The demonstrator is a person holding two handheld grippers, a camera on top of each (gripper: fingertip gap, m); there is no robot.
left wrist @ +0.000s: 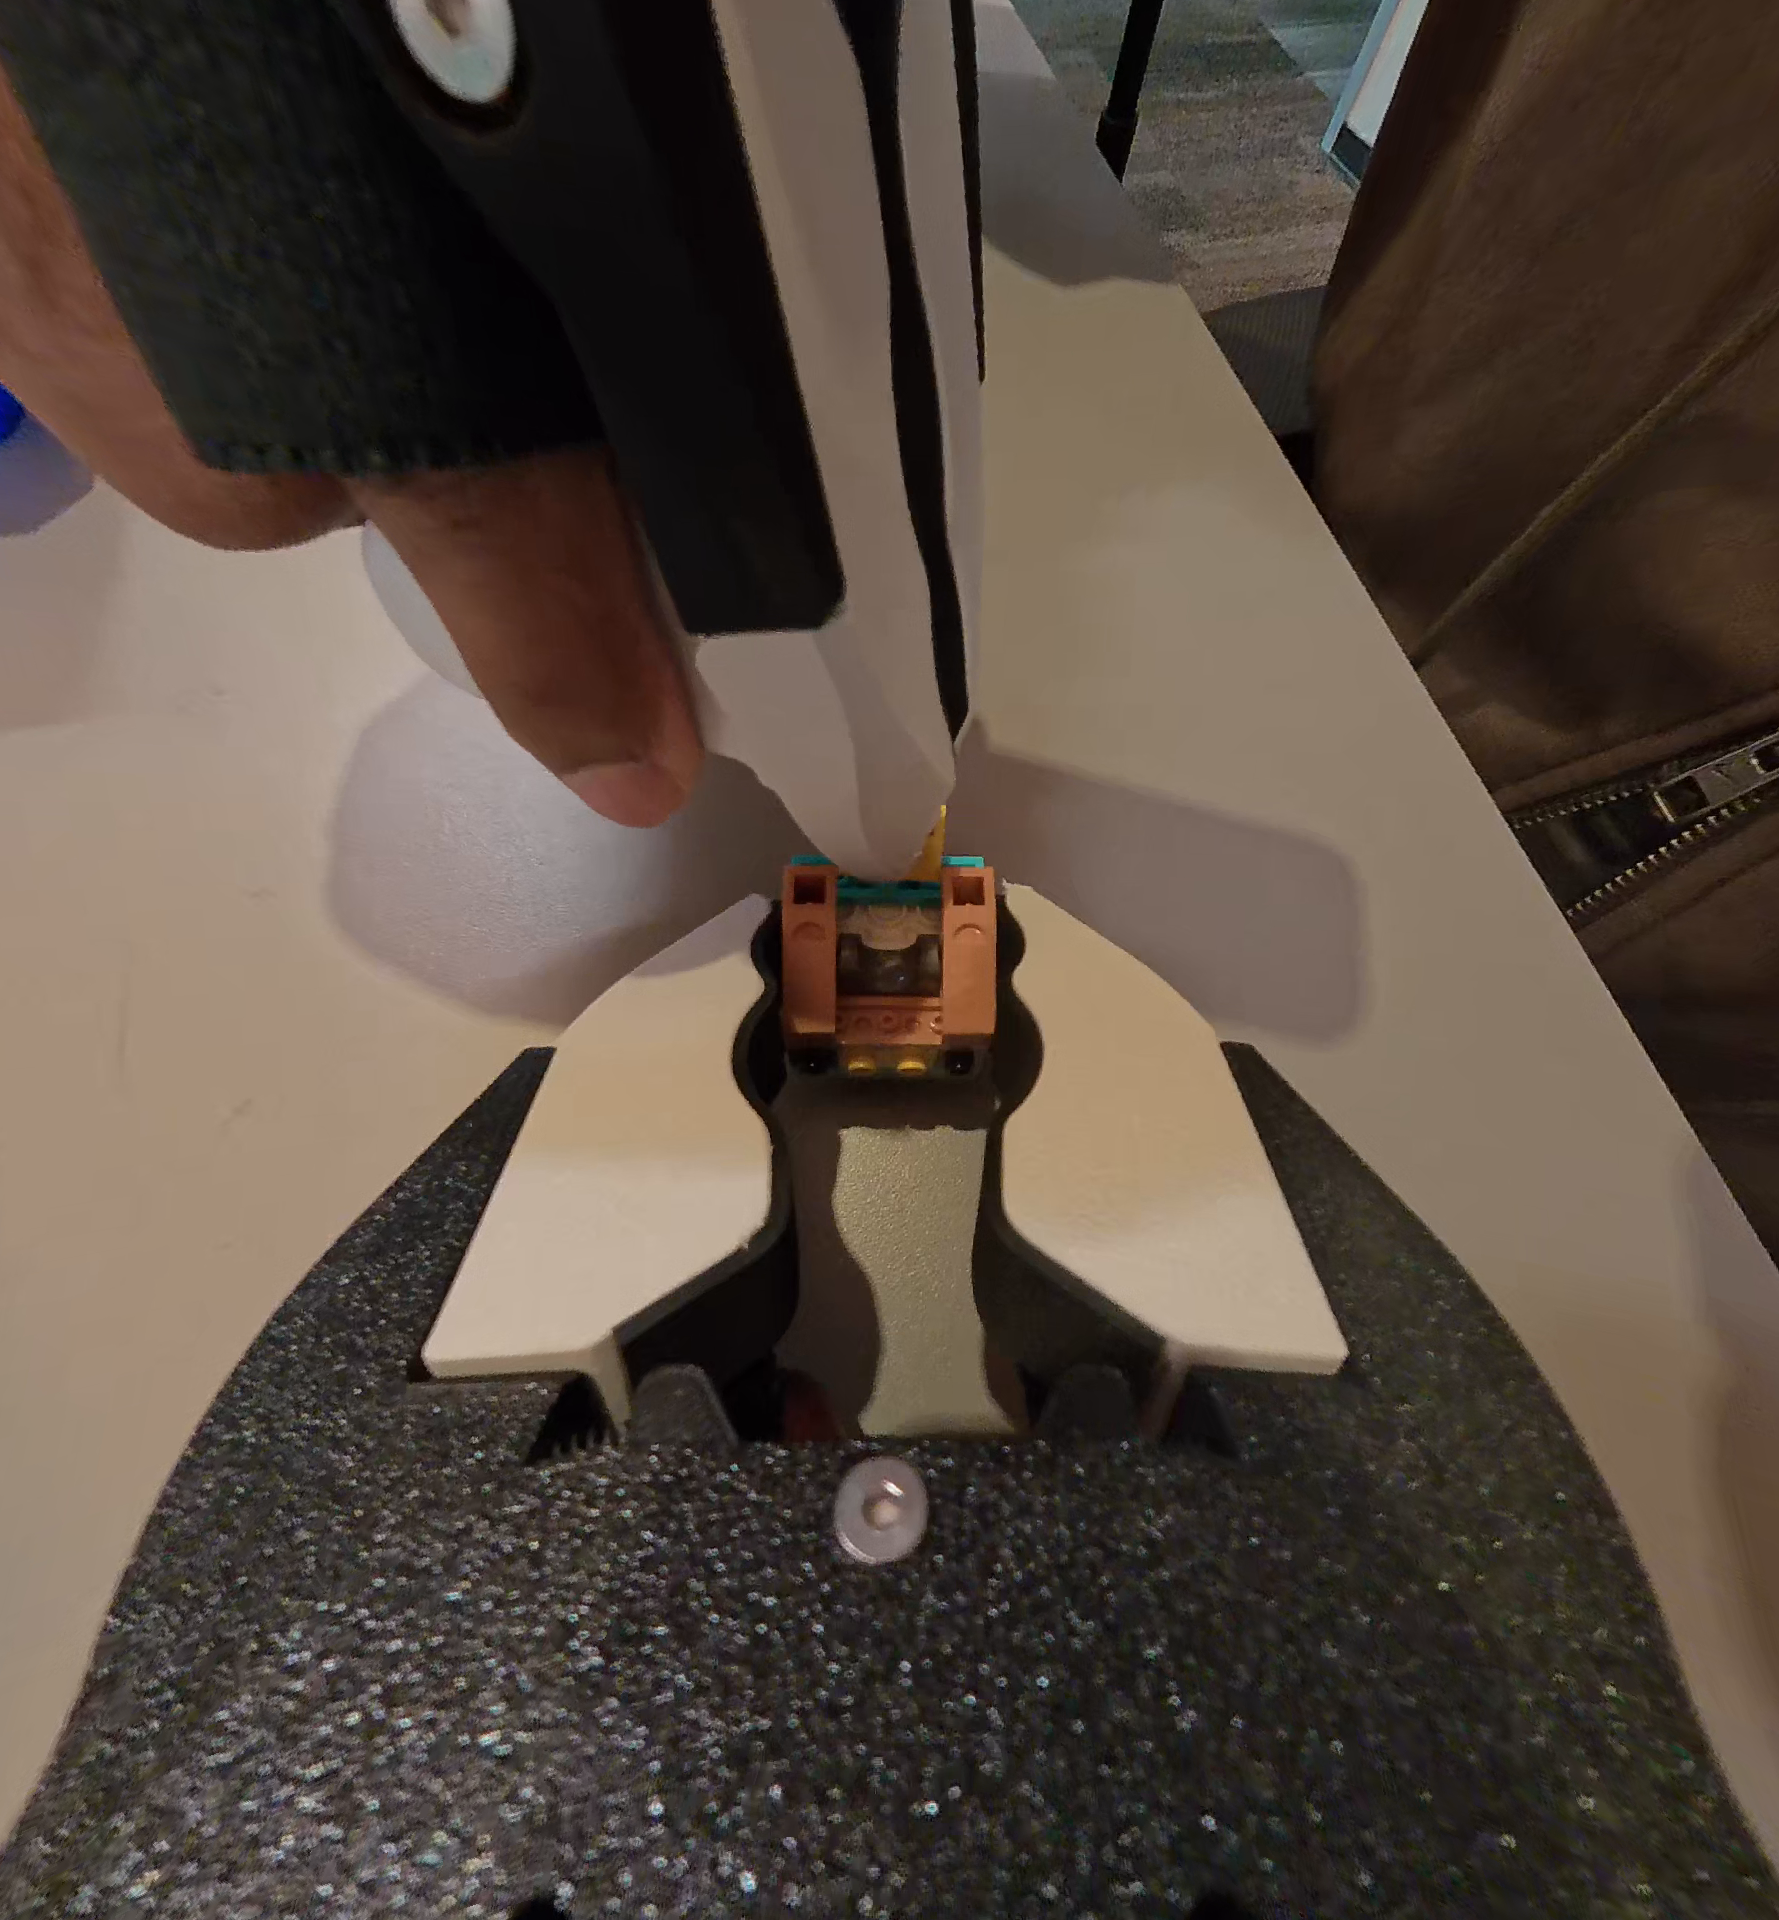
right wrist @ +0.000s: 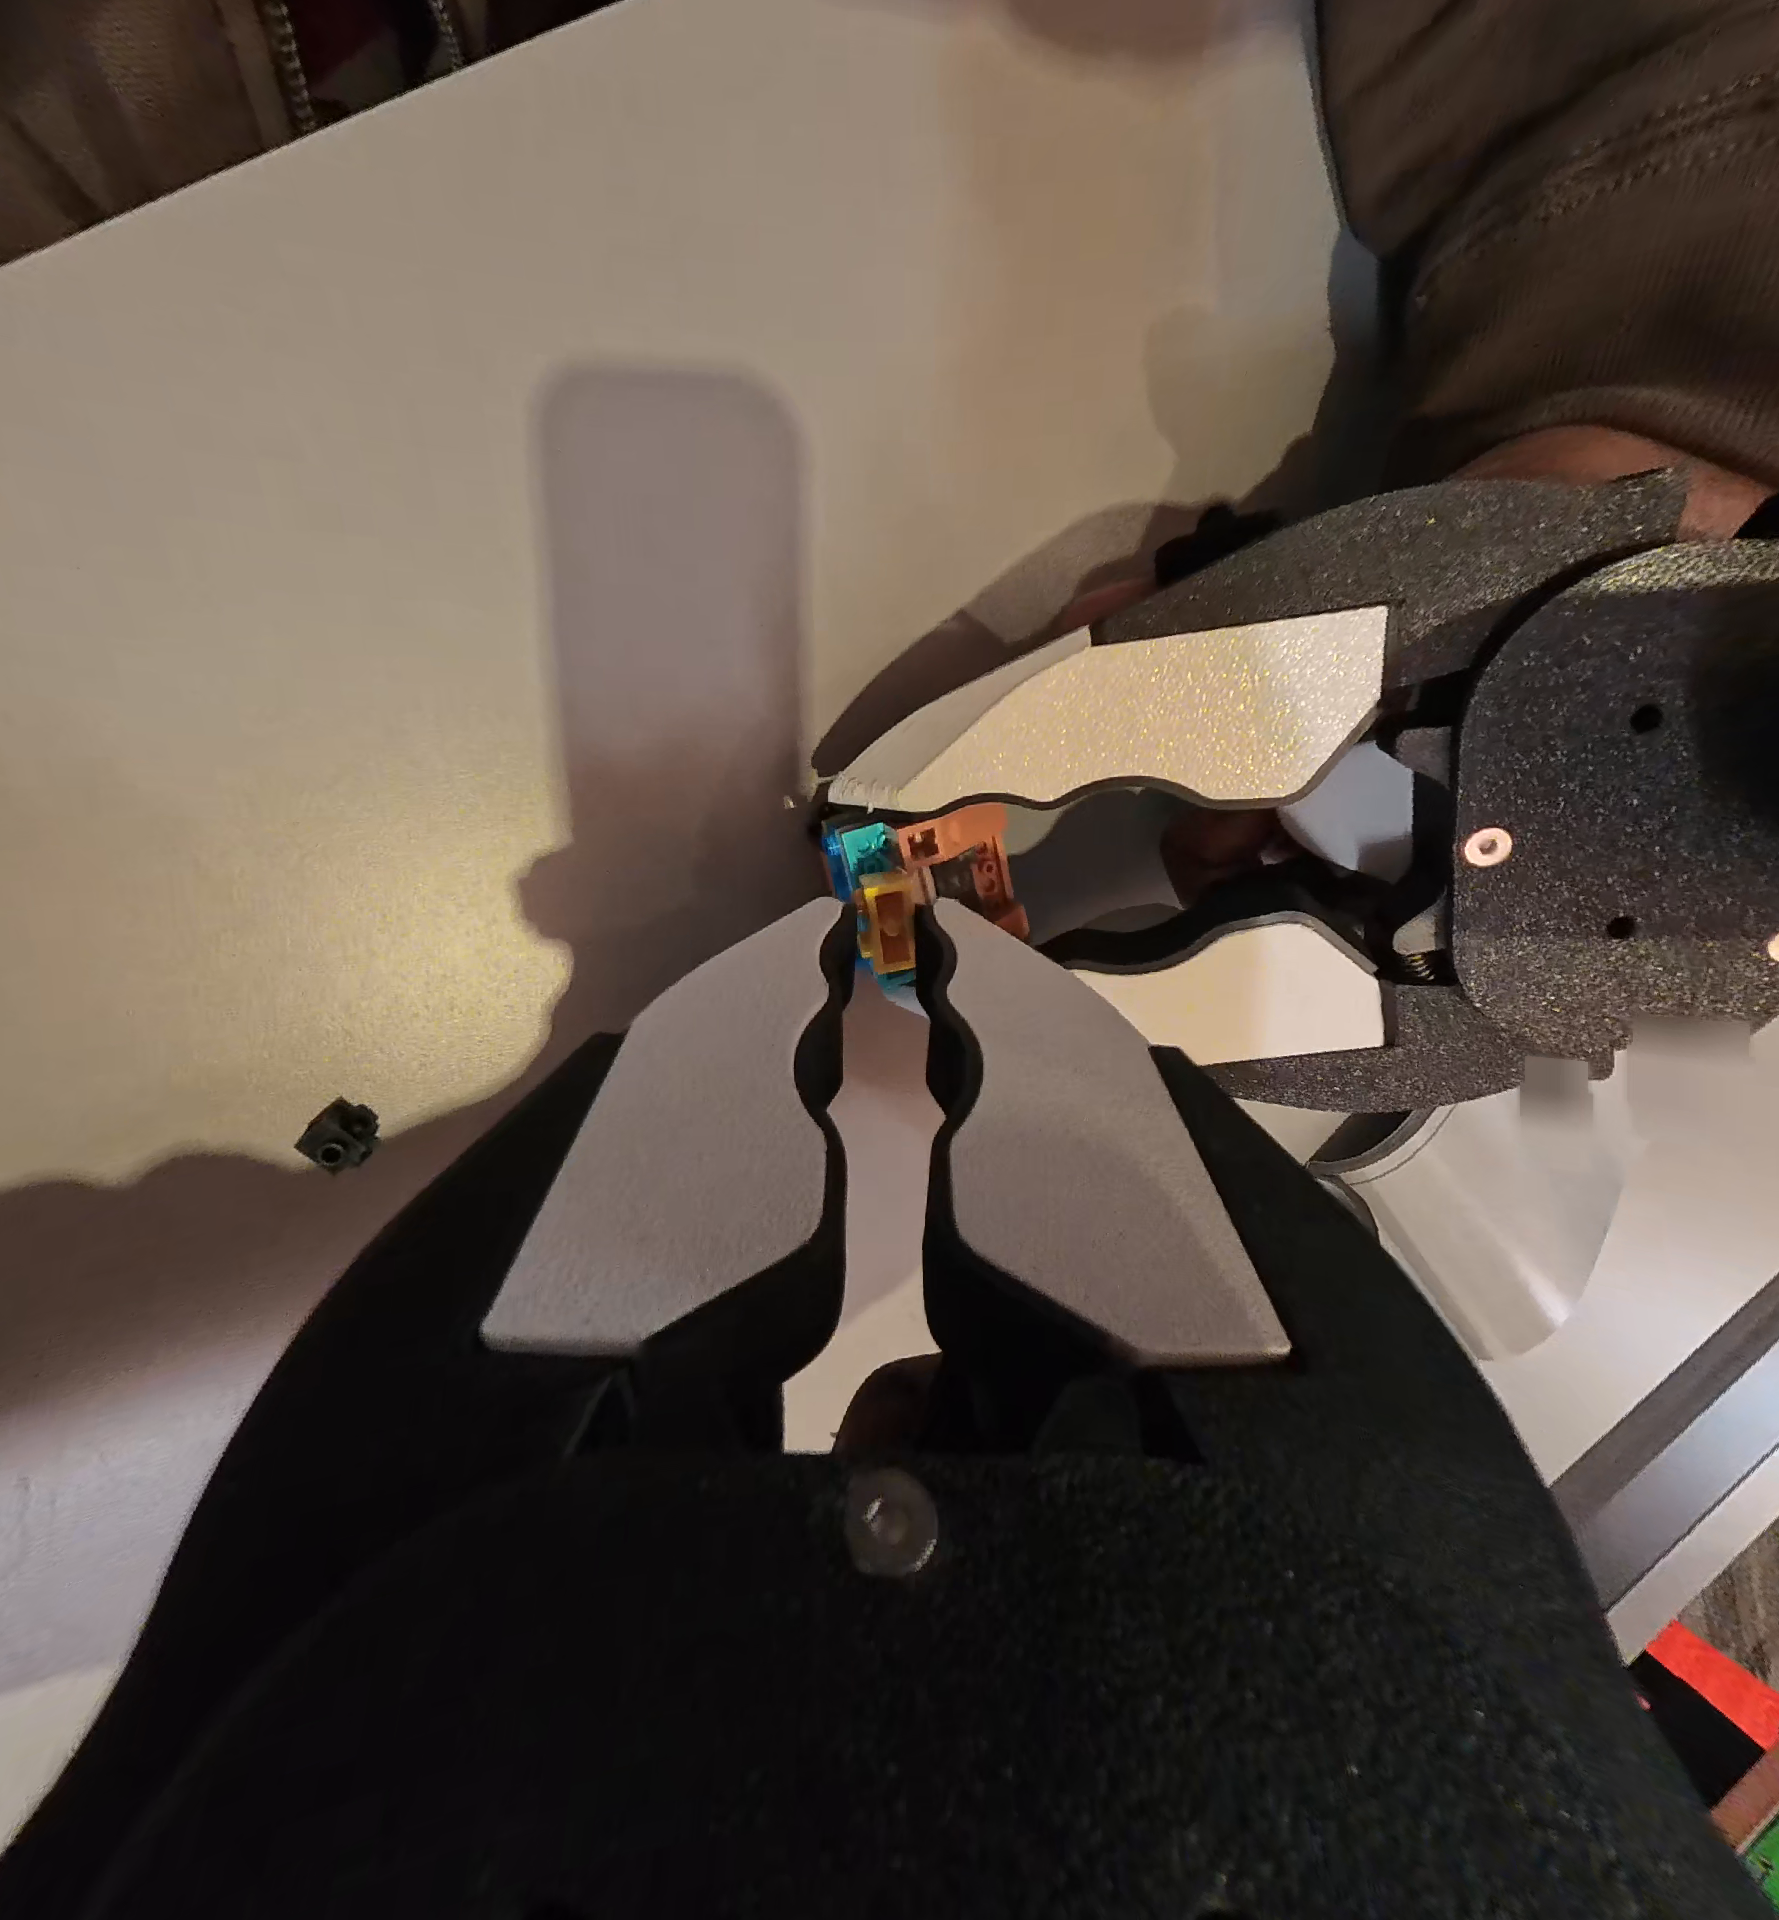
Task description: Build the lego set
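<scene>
Assembly sits part-built, clamped in the left fingers above the worktop. Right fingers pinch a yellow piece against it; a black brick lies unused.

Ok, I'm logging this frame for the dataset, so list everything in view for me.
Lego assembly: one, tan-orange with teal and yellow parts, clamped in left tongs.
Yellow piece: one, yellow, in right tongs against the assembly.
Loose brick: one, black, on the table.
Table: one, white.
Jacket: one, brown, zipped, beside the table edge.
Left tongs: white fingers, black body, shut.
Right tongs: white fingers, black body, shut.
Hand: one, gripping the right tongs.
</scene>
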